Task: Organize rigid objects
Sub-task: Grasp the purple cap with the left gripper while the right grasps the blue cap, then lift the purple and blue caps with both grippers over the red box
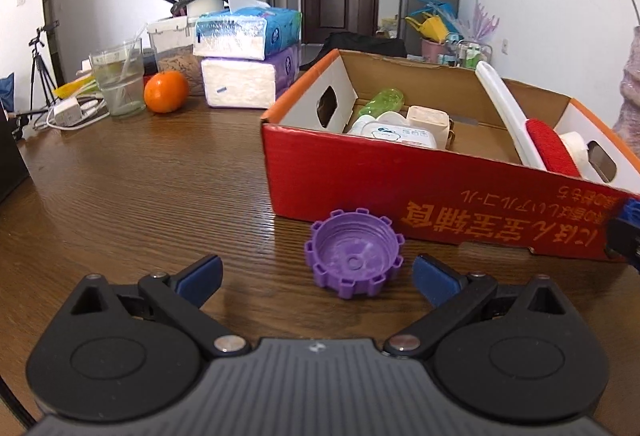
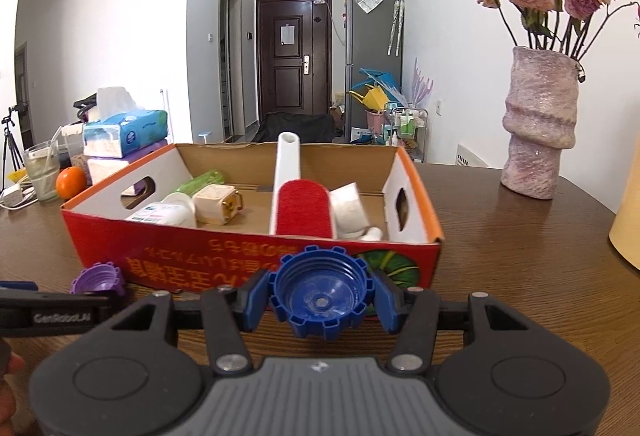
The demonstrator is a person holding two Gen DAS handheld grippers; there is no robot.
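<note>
The right gripper is clamped on a blue cap, just short of the red box; the left gripper stands apart before a purple cap on the table. Judged step: carrying blue to the box; next calls for lifting it over the near wall, beside the lint brush

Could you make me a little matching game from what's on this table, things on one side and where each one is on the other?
Things:
1. blue cap
2. purple cap
3. red brush
4. orange

Places:
A. lying in the cardboard box
B. beside the drinking glass
C. clamped in the right gripper
D. on the table, ahead of the open left gripper

Pairs: 1-C, 2-D, 3-A, 4-B
</note>
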